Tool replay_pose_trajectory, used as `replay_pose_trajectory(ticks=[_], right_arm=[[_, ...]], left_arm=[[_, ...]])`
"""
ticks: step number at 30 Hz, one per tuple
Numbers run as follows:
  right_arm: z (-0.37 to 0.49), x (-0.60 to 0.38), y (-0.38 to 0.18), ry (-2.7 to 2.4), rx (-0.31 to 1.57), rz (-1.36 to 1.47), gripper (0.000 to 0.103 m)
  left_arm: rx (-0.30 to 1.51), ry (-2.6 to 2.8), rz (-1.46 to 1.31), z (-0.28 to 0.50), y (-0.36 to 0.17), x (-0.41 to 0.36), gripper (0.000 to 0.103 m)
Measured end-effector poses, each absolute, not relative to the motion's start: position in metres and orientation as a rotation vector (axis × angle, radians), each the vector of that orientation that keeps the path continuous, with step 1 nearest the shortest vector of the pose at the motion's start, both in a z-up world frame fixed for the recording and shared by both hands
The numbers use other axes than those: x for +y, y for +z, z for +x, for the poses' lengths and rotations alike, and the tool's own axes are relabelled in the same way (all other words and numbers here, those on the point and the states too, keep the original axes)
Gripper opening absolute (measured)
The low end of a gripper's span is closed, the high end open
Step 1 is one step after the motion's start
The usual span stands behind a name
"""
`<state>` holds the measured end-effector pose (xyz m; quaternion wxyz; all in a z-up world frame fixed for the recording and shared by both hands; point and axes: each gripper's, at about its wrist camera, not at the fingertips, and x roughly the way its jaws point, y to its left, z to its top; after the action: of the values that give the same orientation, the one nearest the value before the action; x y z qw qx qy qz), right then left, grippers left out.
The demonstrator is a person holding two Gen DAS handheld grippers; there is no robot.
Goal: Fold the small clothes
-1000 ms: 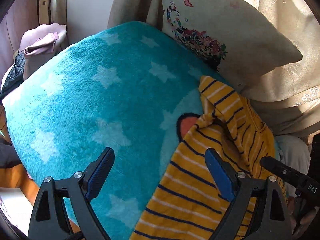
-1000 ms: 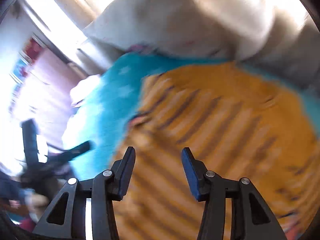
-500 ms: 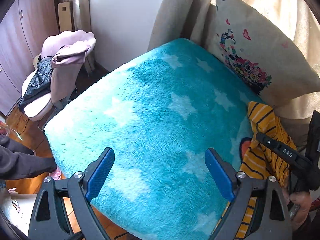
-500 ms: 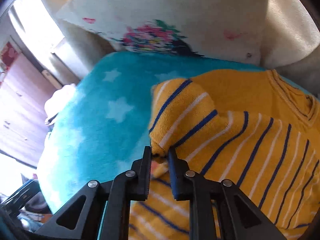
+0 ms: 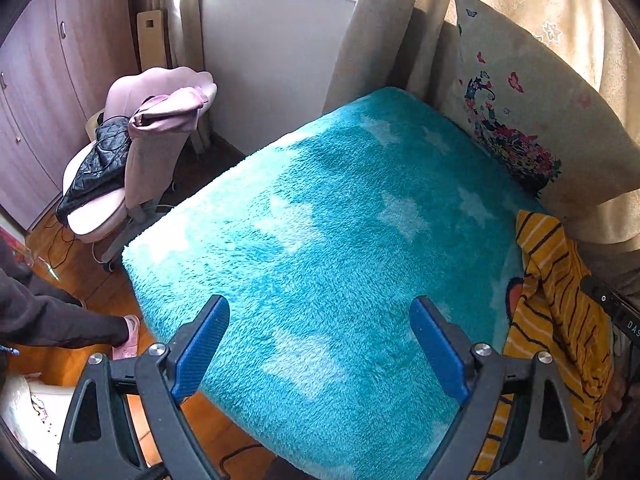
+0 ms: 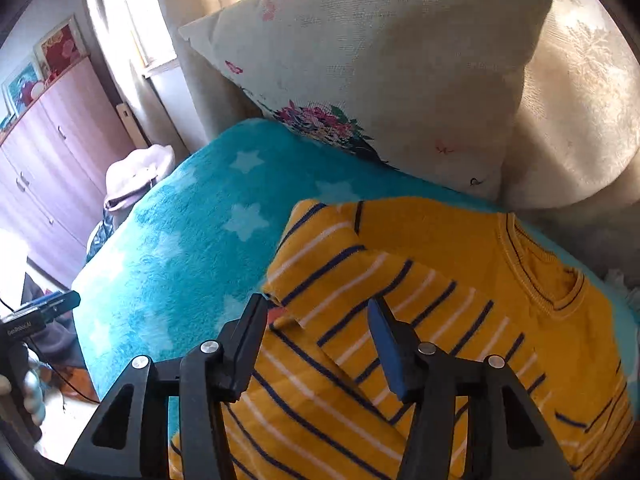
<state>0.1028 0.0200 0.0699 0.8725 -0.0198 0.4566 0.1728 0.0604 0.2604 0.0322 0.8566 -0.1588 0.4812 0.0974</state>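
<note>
Neckline of sweater [image 6: 540,280] — right view only, chair [image 5: 132,168] — left

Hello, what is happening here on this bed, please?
A person is folding a yellow striped sweater on a turquoise star blanket. One sleeve is already laid across the body. The right hand-held gripper is opening above it, holding nothing. The left hand-held gripper is open over bare blanket.
</note>
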Motion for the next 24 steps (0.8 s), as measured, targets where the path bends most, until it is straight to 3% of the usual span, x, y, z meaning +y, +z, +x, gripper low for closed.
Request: replay_pose_trajectory(ticks=[11, 12, 13, 16, 24], right_arm=[[0.092, 0.035, 0.011, 0.445, 1.017, -0.249, 0.056], [0.092, 0.037, 0.006, 0.436, 1.012, -0.279, 0.050], [0.093, 0.036, 0.002, 0.426, 1.010, -0.290, 0.034], [0.104, 0.022, 0.002, 0.416, 1.033, -0.201, 0.009], [0.093, 0.009, 0.044, 0.502, 1.059, -0.129, 0.004]], left_arm=[[0.982, 0.457, -0.368, -0.011, 0.043, 0.296, 0.092], [0.980, 0.476, -0.376, -0.018, 0.043, 0.298, 0.092], [0.980, 0.493, -0.382, -0.023, 0.043, 0.301, 0.092], [0.977, 0.525, -0.401, -0.038, 0.043, 0.302, 0.092], [0.949, 0.508, -0.398, -0.051, 0.055, 0.287, 0.092]])
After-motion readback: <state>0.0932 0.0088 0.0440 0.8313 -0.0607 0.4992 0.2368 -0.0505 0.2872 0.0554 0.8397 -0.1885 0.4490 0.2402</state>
